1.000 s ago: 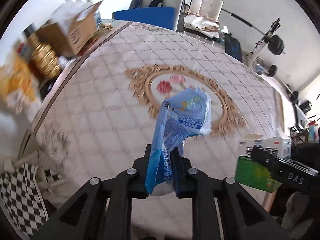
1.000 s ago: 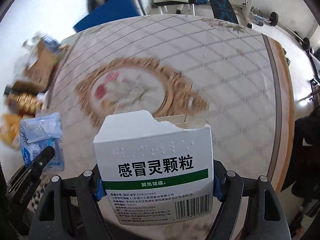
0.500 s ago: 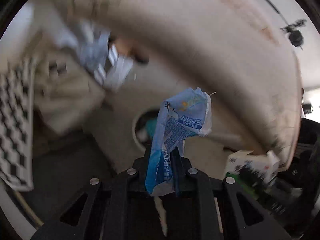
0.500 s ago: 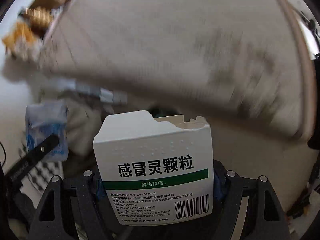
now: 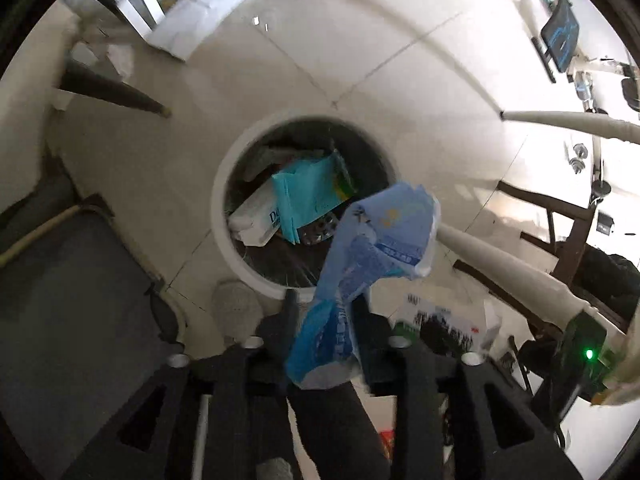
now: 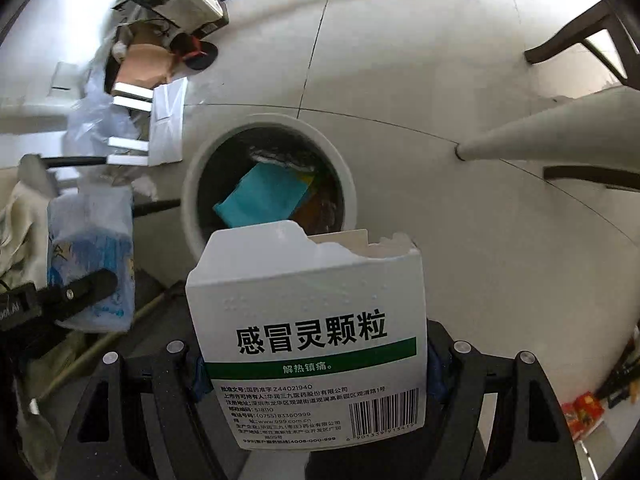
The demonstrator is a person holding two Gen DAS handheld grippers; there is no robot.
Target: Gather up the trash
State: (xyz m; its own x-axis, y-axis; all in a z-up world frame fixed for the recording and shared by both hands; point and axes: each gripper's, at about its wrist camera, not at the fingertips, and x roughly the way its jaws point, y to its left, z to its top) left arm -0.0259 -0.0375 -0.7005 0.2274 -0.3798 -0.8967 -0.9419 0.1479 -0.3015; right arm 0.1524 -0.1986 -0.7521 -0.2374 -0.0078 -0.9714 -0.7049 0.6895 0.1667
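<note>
A round white-rimmed trash bin [image 5: 221,216] stands on the pale tiled floor [image 5: 360,60] with open tile around its far side, already holding a teal packet [image 5: 308,196], a white carton and a blister strip, while white table legs [image 5: 500,264] slant in close on the right. The right gripper [image 6: 312,364] has its jaws clamped wide across a torn-topped white medicine box [image 6: 308,320] with a green band, hanging just short of the bin's near rim. The left gripper [image 5: 322,322] hangs beside it, its jaws opening around a crumpled blue-and-white wrapper [image 5: 368,264] that sits between them over the rim.
</note>
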